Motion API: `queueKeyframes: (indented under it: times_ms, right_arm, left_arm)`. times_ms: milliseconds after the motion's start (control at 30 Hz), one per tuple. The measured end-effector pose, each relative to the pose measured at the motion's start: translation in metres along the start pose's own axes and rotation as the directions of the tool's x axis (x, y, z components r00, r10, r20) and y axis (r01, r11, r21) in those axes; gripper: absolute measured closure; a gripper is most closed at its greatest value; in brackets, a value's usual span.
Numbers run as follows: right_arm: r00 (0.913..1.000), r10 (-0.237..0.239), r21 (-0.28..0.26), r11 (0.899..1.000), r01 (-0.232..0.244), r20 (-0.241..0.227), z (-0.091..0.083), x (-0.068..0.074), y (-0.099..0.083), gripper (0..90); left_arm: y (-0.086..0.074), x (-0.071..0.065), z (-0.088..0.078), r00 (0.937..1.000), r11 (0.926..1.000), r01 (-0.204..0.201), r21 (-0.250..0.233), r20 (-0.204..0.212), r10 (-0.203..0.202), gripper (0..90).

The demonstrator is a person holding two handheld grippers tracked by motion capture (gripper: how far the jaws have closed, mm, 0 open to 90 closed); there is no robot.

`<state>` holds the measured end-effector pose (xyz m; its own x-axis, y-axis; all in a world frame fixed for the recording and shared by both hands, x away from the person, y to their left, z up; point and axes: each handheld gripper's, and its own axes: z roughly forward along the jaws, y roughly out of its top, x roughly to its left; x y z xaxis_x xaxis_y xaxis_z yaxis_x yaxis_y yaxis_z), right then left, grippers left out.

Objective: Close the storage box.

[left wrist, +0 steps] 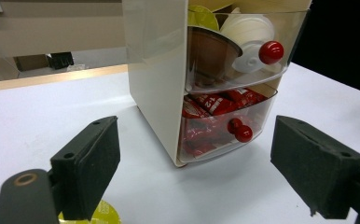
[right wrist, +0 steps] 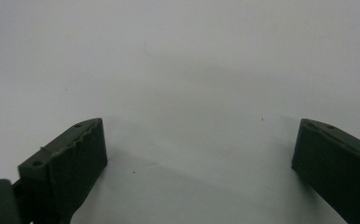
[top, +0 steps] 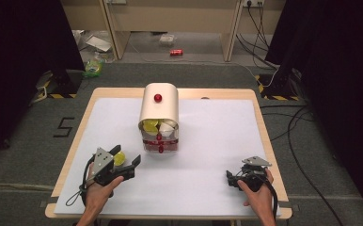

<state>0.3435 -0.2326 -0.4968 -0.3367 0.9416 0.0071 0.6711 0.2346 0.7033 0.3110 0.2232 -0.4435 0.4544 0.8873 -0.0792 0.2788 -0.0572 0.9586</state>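
Observation:
A cream two-drawer cabinet (top: 159,113) stands mid-table. Its clear upper drawer (left wrist: 243,46) is pulled out and holds yellow, brown and white capsules behind a red knob (left wrist: 271,52). The lower drawer (left wrist: 225,126) holds red packets. My left gripper (top: 128,157) rests on the mat near the cabinet's front left corner, and its jaws (left wrist: 194,140) are open and frame the drawers with nothing between them. A yellow capsule (left wrist: 101,215) lies on the mat by its left jaw. Towards the front right, my right gripper (top: 230,176) is open over bare mat (right wrist: 192,70).
A white mat (top: 217,136) covers the wooden table (top: 259,108). A third red knob (top: 157,98) sits on the cabinet's top. Beyond the table, the floor carries cables, a red can (top: 176,52) and some litter.

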Motion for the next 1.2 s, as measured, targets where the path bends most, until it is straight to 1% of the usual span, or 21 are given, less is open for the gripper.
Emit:
queueKeyframes:
  times_ms: [400, 1200]
  right_arm:
    - [1.0000, 0.003, 0.001, 1.000, -0.003, 0.001, 0.000, 0.000, 0.000, 3.5]
    - [1.0000, 0.002, 0.002, 1.000, -0.002, 0.002, 0.000, 0.001, 0.000, 3.4]
  left_arm:
    - [-0.005, -0.003, -0.009, 0.9999, 0.9999, -0.011, 0.000, 0.012, 0.011, 15.4]
    - [-0.016, -0.004, -0.022, 0.9997, 0.9999, -0.011, 0.005, 0.020, 0.011, 15.4]
